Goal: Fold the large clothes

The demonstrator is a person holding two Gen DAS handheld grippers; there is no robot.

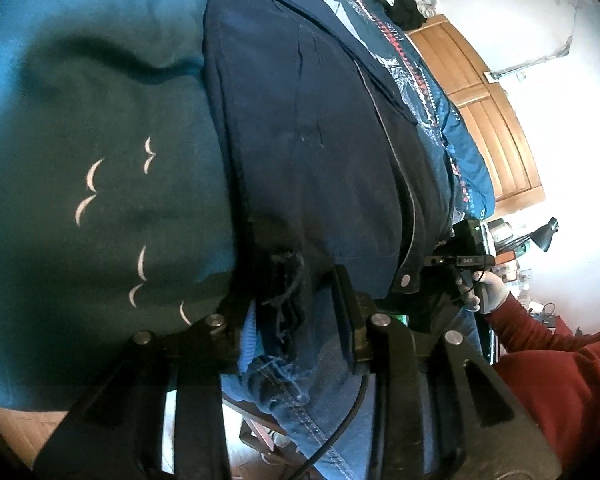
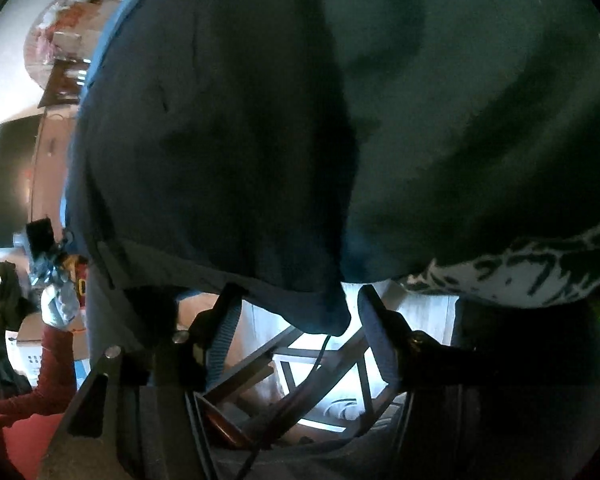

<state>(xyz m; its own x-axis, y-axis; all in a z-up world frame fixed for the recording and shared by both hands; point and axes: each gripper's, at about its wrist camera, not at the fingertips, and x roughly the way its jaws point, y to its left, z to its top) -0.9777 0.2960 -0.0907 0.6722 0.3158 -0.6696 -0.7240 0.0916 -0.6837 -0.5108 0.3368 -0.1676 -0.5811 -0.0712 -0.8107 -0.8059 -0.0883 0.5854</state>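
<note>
- Between the left gripper (image 1: 296,312) fingers: the frayed hem of dark navy jeans (image 1: 312,128), with lighter denim (image 1: 300,392) bunched below it. Jaws stand moderately apart with cloth filling the gap; looks clamped on the hem, probably to keep that corner pinned while the other end is worked.
- Right gripper (image 2: 300,320): jaws wide apart, and a rounded fold of the jeans (image 2: 220,140) droops between them without clearly touching either pad. I'd call it not gripping, either lining up a pinch or just let go (can't tell which).
- Jeans lie stretched across the bed on a teal cover (image 1: 92,160) with white bird marks. Both grippers sit at the near edge, which suits lifting the edge and carrying it over for a fold.
- Beyond the jeans: a blue patterned quilt (image 1: 440,128), then a wooden headboard (image 1: 484,120).
- Person's gloved hand (image 1: 488,288) in a red sleeve (image 1: 560,368) holds the right gripper's handle, seen from the left wrist. The other hand (image 2: 58,304) shows in the right wrist view.
- Right wrist view: a dark top with white print (image 2: 540,280) sits beside the jeans.
- Containers: none clearly visible. Blurred clutter on a far table (image 2: 68,32), contents unreadable.
</note>
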